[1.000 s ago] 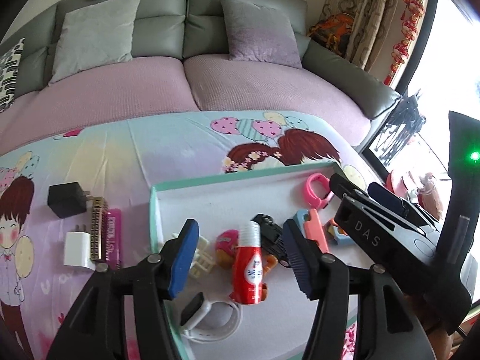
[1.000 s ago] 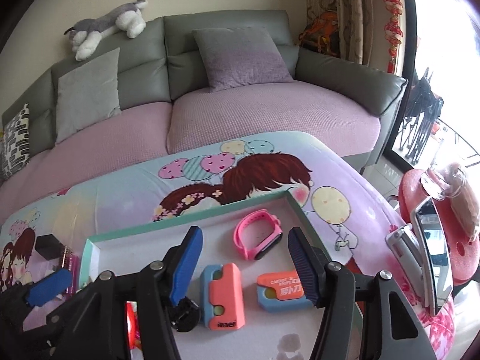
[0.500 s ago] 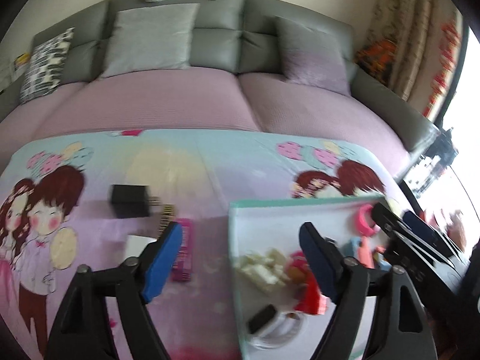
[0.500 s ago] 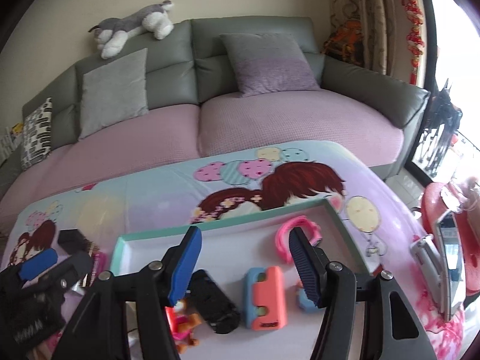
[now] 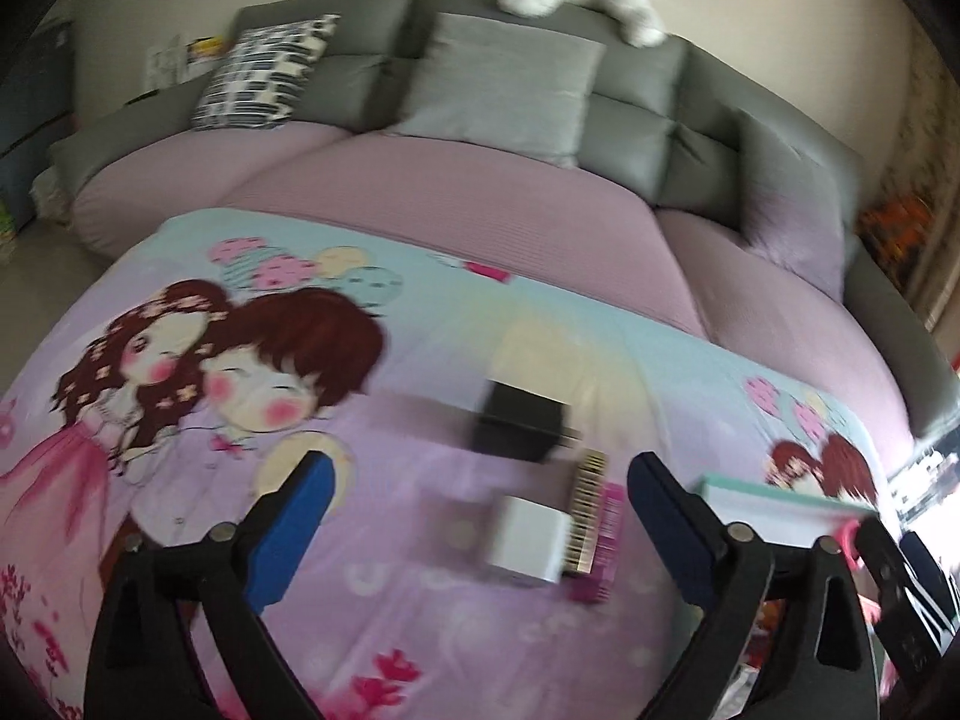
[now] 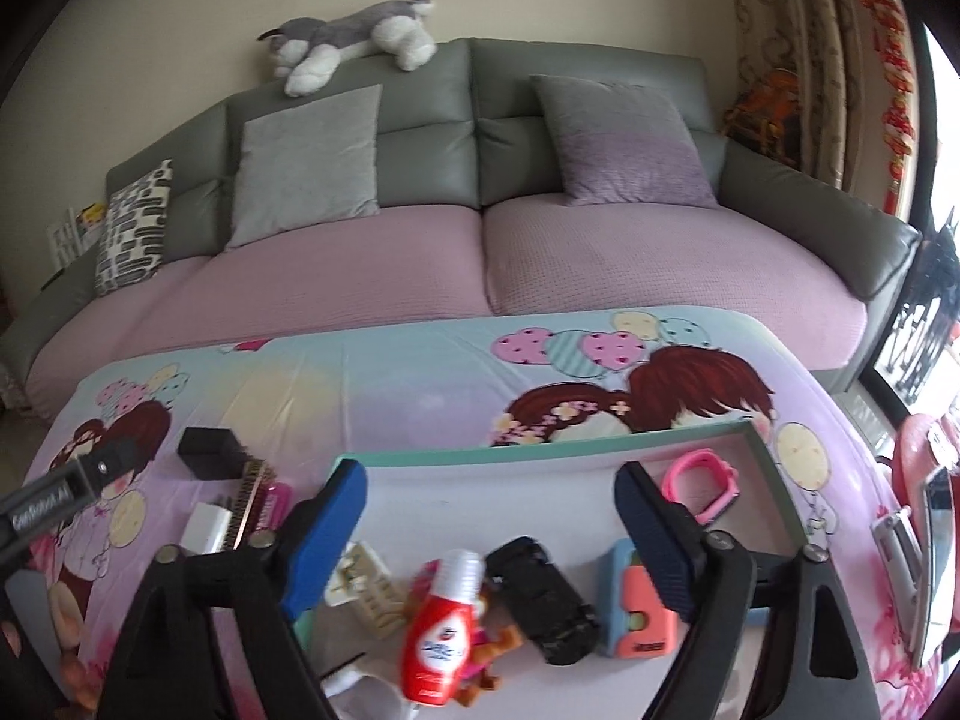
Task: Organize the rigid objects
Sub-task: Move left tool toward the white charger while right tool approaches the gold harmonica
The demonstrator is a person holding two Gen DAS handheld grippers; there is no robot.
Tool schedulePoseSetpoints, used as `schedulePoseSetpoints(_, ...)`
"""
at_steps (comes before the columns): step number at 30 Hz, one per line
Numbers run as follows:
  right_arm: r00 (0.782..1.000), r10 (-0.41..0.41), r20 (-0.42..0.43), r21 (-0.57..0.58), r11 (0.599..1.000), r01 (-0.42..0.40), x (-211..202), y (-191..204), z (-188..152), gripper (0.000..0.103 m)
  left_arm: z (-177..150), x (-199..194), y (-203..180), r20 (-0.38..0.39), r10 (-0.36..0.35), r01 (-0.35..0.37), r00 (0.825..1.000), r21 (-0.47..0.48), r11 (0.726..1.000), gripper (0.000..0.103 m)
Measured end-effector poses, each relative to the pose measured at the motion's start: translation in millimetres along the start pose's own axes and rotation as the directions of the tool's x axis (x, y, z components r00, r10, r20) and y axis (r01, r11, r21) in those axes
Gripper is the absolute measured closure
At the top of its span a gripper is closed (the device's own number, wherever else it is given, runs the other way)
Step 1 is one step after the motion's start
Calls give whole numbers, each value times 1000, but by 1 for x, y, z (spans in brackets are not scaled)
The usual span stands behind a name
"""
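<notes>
**Left tongs line up on the chargers outside the tray**

While most of the small rigid things already lie in the teal-rimmed tray (image 6: 540, 455), three stragglers sit on the cartoon-print desk cover just left of it: a black charger (image 5: 521, 427), a white charger (image 5: 527, 542) and a pink comb (image 5: 594, 531), the comb touching the white charger's side. The left tongs (image 5: 480, 501) have just been opening and now stand wide apart with nothing between them, aimed down so the white charger and comb fall inside the gap; that looks like a set-up to pick one and carry it to the tray. The right tongs (image 6: 489, 513) have likewise been opening and hang empty over the tray, above a red-and-white bottle (image 6: 444, 636), a black toy car (image 6: 543, 597) and a coral-and-blue block (image 6: 639, 612). A pink wristband (image 6: 699, 489) lies near the tray's far right corner. The left view is blurred, so whether the comb overlaps the charger I cannot tell.
</notes>
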State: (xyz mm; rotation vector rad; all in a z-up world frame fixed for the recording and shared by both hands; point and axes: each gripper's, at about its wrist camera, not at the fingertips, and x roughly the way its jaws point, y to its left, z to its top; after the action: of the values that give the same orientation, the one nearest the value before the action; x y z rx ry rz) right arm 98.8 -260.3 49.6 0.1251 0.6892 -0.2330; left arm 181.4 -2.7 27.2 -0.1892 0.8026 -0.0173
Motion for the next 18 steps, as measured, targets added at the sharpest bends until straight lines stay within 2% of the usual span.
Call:
schedulePoseSetpoints(3,1000,20,1,-24,1000,-20,1,12,-2,10,2,2,17,12,40,-40,999,-37,999,3)
schedulePoseSetpoints(5,999,35,-4,-48,998,-35,2,21,-4,1,3,2,26,19,63,-62,998,-55,997,3)
schedulePoseSetpoints(6,999,40,-2,-60,997,-40,2,25,-5,0,2,2,29,20,72,-70,997,-60,996,3)
schedulePoseSetpoints(18,990,140,-8,-112,984,-140,7,66,-16,0,1,2,60,39,143,-138,989,-123,983,2)
